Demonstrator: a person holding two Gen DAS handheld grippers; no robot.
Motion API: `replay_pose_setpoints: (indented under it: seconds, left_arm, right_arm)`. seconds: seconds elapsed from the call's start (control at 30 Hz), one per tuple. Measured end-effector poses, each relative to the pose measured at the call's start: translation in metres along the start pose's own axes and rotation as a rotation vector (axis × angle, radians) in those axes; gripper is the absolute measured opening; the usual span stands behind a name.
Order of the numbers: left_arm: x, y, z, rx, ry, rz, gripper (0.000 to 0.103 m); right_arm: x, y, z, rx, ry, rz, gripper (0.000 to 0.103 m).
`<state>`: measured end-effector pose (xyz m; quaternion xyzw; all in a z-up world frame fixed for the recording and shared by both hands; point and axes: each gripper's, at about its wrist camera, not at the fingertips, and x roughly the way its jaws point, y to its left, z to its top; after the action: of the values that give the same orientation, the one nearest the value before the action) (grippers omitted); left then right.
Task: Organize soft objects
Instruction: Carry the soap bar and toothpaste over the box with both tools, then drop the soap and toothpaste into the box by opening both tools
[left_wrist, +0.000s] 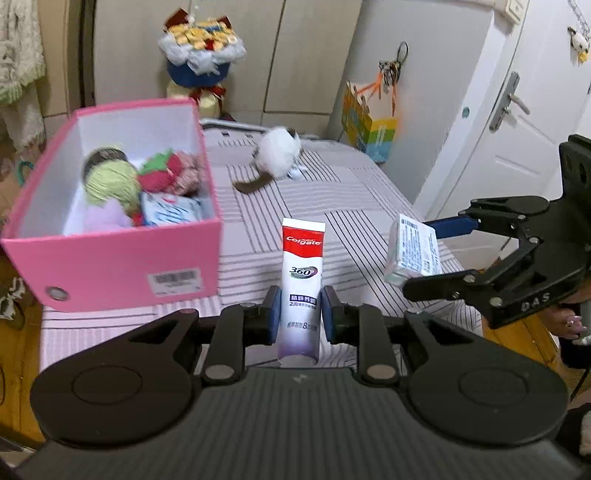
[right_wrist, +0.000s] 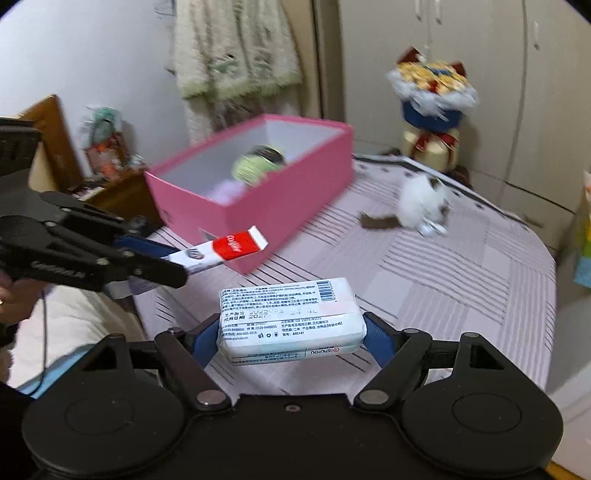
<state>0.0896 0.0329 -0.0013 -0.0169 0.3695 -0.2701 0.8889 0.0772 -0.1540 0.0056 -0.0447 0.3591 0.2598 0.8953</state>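
Note:
My left gripper (left_wrist: 300, 312) is shut on a white and red toothpaste tube (left_wrist: 301, 273), held upright above the striped bed cover; in the right wrist view the same tube (right_wrist: 221, 253) sticks out towards the pink box. My right gripper (right_wrist: 291, 334) is shut on a white tissue pack (right_wrist: 290, 321), its blue pads pressing both ends; from the left wrist view that pack (left_wrist: 412, 254) hangs at the right. The pink box (left_wrist: 122, 266) stands at the left on the bed and holds a green yarn ball (left_wrist: 110, 182), a strawberry plush (left_wrist: 162, 173) and another tissue pack (left_wrist: 170, 210).
A white fluffy plush (left_wrist: 277, 155) with a brown strap lies on the striped bed cover (left_wrist: 332, 206) behind the tube. A candy bouquet (left_wrist: 201, 55) stands at the back by the wardrobe. A colourful gift bag (left_wrist: 369, 125) and a white door (left_wrist: 517, 110) are at the right.

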Motion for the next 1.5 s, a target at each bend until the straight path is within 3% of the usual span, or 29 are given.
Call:
replay_pose_setpoints:
  seconds: [0.33, 0.6, 0.87, 1.03, 1.27, 1.5]
  left_arm:
    - [-0.040, 0.041, 0.027, -0.034, -0.112, 0.113, 0.022]
    - [-0.025, 0.086, 0.054, -0.090, -0.170, 0.263, 0.022]
    - [0.023, 0.126, 0.073, -0.121, -0.110, 0.398, 0.022]
    - [0.046, 0.137, 0.078, -0.101, -0.057, 0.434, 0.022]
    - [0.062, 0.150, 0.084, -0.124, -0.012, 0.455, 0.023]
    - [0.040, 0.133, 0.073, -0.070, -0.114, 0.451, 0.025]
  right_arm:
    - [0.008, 0.041, 0.055, -0.135, -0.115, 0.062, 0.083]
    - [0.058, 0.055, 0.103, -0.223, -0.170, 0.036, 0.083]
    - [0.138, 0.052, 0.138, -0.251, -0.071, 0.042, 0.083]
    - [0.180, 0.053, 0.147, -0.267, 0.046, 0.121, 0.083]
    - [0.213, 0.063, 0.150, -0.331, 0.110, 0.077, 0.085]
    - [0.198, 0.069, 0.144, -0.303, 0.065, 0.044, 0.086]
